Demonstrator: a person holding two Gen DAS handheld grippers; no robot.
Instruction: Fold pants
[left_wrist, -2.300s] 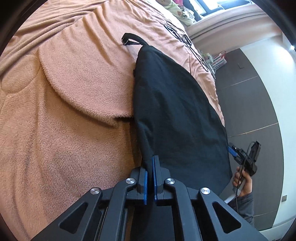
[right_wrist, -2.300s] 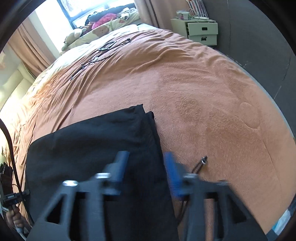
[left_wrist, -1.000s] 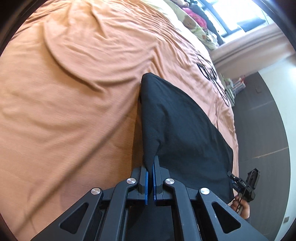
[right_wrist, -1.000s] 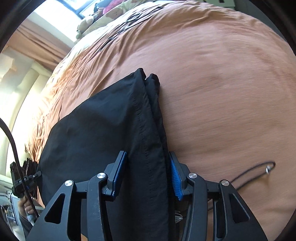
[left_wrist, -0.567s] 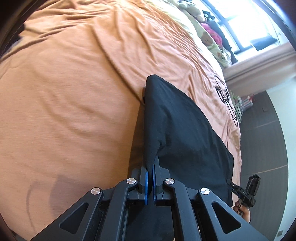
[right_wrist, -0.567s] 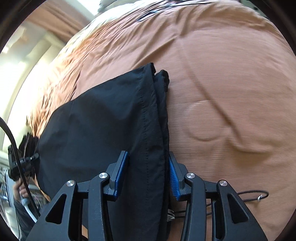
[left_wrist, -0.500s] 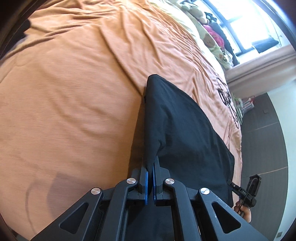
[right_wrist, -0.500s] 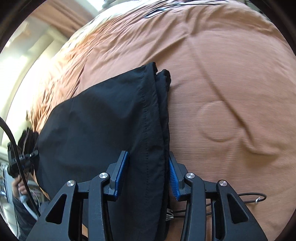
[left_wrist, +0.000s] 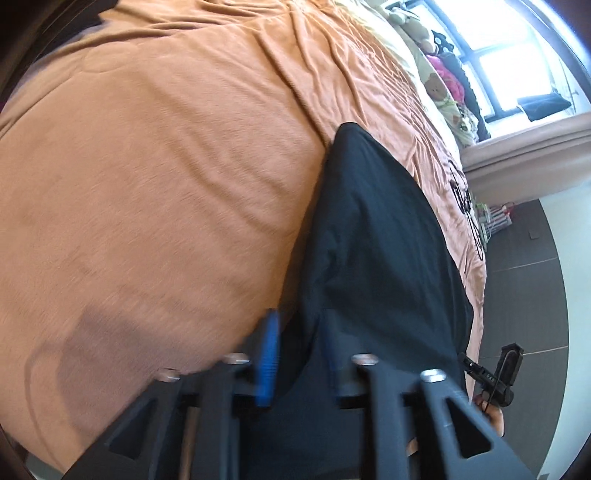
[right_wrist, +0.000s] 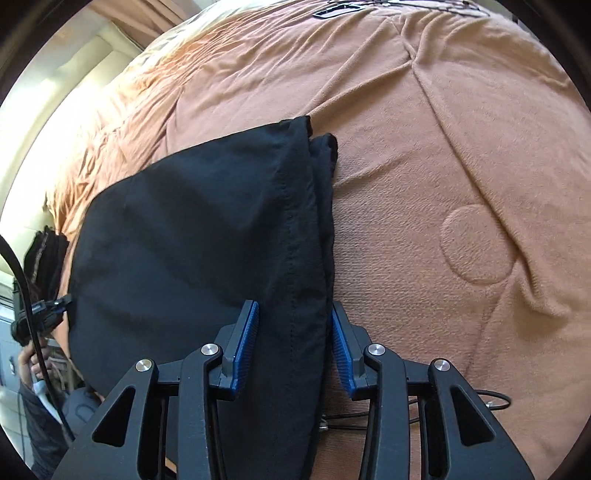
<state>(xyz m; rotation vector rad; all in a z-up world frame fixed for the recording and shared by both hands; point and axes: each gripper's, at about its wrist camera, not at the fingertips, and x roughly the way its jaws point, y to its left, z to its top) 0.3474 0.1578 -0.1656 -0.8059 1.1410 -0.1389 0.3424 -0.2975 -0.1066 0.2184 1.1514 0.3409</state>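
Note:
The black pants (left_wrist: 373, 236) lie folded on the orange blanket (left_wrist: 166, 166) of a bed. In the left wrist view my left gripper (left_wrist: 297, 332) is open, its blurred blue pads on either side of the near edge of the cloth. In the right wrist view the pants (right_wrist: 207, 236) stretch away from my right gripper (right_wrist: 293, 332), which is open with the folded hem edge lying between its fingers. Each view shows the other gripper in the person's hand at the far edge: the right one (left_wrist: 498, 376) and the left one (right_wrist: 37, 314).
The blanket (right_wrist: 461, 166) covers the whole bed with wrinkles and a round embossed patch (right_wrist: 476, 243). Pillows and soft toys (left_wrist: 439, 85) lie by the window. A thin black cord (right_wrist: 491, 400) lies on the blanket by the right gripper. Dark floor (left_wrist: 524, 280) borders the bed.
My left gripper was shut on the pants edge and has now opened, letting the cloth go. The right gripper stays open around the hem, with the pants lowered onto the bed.

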